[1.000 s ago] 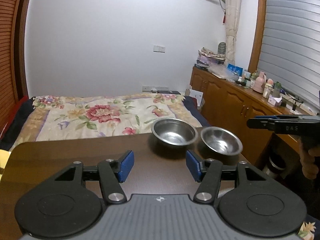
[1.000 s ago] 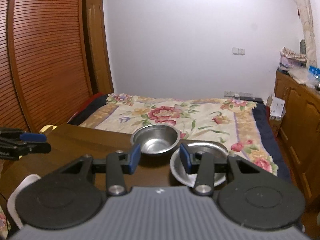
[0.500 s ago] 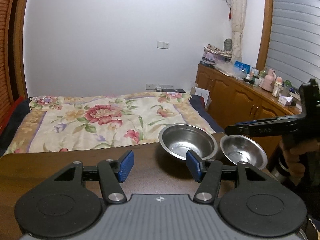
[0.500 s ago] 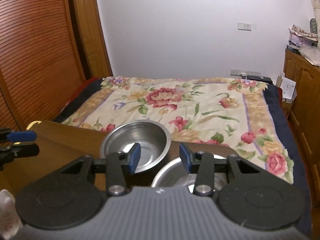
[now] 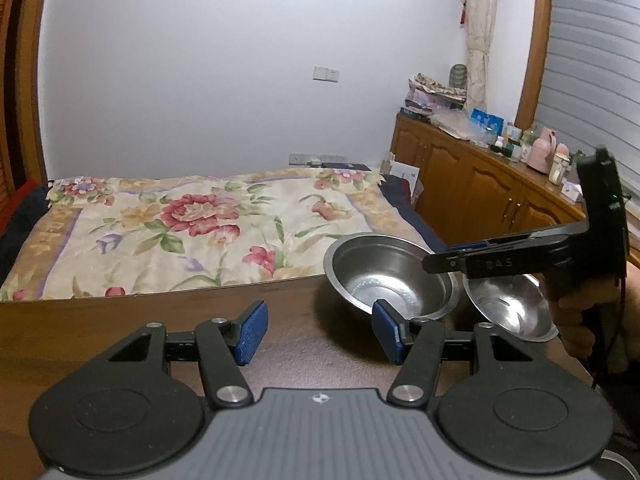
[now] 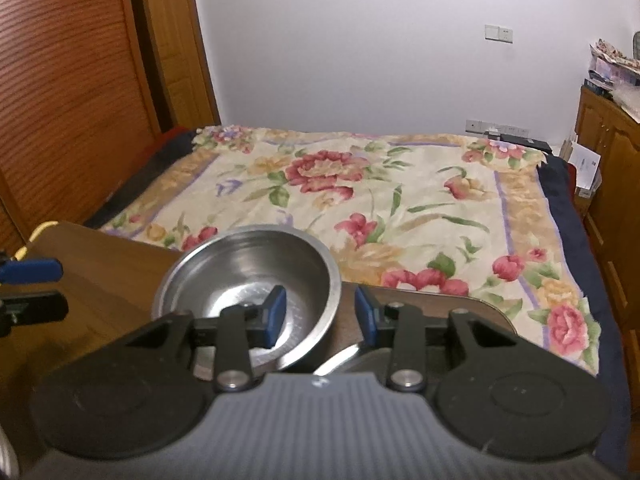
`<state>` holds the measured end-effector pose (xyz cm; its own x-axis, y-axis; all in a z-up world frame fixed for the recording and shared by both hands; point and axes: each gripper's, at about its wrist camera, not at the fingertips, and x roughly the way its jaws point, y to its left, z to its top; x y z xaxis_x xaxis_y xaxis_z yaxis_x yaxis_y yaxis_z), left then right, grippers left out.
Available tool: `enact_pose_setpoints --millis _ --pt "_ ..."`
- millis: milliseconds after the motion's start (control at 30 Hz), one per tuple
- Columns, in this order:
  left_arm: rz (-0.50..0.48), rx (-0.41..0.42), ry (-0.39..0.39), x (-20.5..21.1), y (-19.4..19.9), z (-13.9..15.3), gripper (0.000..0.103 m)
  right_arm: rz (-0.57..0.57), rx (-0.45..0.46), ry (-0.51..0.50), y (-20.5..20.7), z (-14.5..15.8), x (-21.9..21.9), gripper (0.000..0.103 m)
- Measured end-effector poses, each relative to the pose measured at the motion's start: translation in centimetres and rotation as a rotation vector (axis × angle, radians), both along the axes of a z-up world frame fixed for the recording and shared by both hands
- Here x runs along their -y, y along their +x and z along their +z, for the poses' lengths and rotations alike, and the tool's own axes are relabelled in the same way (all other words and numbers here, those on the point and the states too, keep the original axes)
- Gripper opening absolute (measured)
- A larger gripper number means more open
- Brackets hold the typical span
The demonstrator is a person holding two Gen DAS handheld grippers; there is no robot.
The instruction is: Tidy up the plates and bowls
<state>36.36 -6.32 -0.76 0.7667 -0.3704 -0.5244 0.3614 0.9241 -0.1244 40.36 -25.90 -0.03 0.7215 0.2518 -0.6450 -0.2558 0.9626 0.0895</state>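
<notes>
Both grippers hover apart: my left gripper gapes empty at lower centre, while my right gripper, jaws just narrowing, straddles the deep steel bowl's rim untouched; the shallow bowl sits right, on the table.

Bare brown table left of the deep bowl — open passage, shallow bowl crowding its right
</notes>
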Motion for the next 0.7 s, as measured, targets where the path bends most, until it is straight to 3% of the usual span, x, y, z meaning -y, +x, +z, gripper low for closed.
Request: enact_pose_setpoints --millis 100,267,700 --pt "-0.011 0.003 0.006 0.0 0.0 -0.2 0.060 -0.005 -0.021 0.007 0.3 -0.2 0.0 0.037" --pt "-0.012 -0.014 0.012 0.0 0.7 -0.7 0.060 0.025 -0.052 0.067 0.6 -0.3 0.2 0.020" --pt "0.030 -0.052 0.000 -0.9 1.8 -1.7 0.060 0.135 -0.079 0.101 -0.3 -0.3 -1.8 0.019"
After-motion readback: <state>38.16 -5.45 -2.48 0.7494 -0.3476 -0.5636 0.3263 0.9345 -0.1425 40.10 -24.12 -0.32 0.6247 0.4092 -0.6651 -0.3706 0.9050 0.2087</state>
